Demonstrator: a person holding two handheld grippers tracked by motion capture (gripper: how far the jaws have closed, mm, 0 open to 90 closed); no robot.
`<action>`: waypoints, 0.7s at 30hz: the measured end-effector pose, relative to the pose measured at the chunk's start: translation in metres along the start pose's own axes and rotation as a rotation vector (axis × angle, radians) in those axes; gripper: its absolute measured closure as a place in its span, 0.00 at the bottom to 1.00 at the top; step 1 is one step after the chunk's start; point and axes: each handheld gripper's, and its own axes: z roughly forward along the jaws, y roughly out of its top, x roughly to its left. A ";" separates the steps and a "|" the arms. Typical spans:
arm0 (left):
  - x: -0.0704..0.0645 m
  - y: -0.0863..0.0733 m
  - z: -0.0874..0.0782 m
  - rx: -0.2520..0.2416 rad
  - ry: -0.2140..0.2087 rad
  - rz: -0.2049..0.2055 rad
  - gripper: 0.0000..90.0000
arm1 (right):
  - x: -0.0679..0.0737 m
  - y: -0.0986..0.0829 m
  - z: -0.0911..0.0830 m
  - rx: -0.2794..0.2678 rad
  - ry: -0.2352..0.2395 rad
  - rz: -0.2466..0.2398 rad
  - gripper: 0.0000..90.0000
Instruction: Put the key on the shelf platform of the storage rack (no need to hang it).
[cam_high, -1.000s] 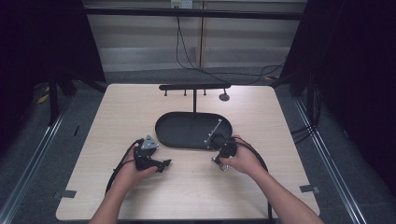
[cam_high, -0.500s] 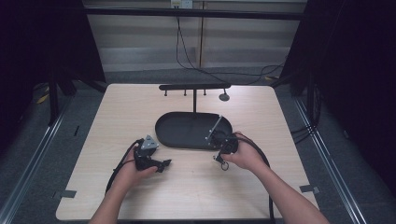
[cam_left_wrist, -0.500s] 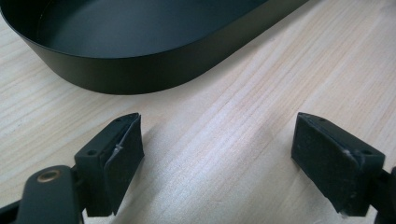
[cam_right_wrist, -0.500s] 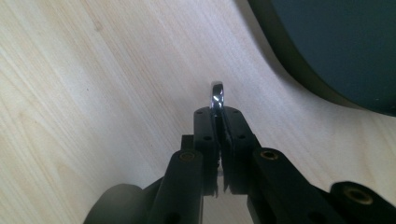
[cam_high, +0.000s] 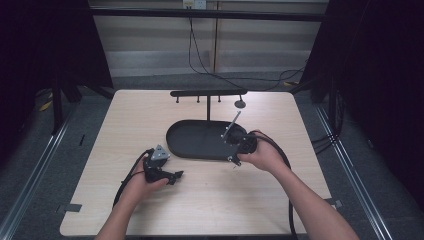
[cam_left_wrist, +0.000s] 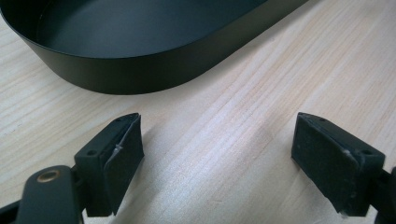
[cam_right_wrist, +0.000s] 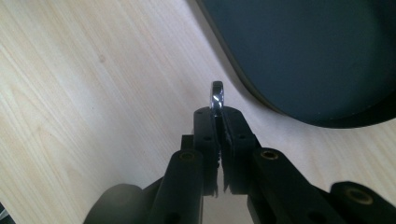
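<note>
Right gripper (cam_high: 233, 159) pinches a metal utensil (cam_high: 231, 125) by its handle end (shaft slanting up over the tray (cam_high: 190, 145)), at the tray's right rim. Left gripper (cam_high: 175, 176), jaws spread, rests near the table's (cam_high: 300, 130) front-left, just short of the tray.

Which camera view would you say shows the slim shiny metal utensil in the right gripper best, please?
The high view: the slim shiny metal utensil shows its long handle slanting up from the right gripper over the black oval tray. The right gripper view gives just its rounded end sticking out between shut jaws. The left gripper view looks at the tray's wall.
</note>
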 end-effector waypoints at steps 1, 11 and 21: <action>0.000 0.000 0.000 0.000 0.000 0.000 0.18 | -0.001 0.000 0.000 -0.012 -0.003 -0.002 0.96; 0.000 0.000 0.000 0.000 -0.001 0.000 0.18 | -0.010 0.009 -0.007 -0.029 -0.030 0.012 0.96; 0.000 0.000 0.000 0.002 -0.001 -0.001 0.18 | -0.018 0.020 -0.001 -0.067 -0.044 0.034 0.96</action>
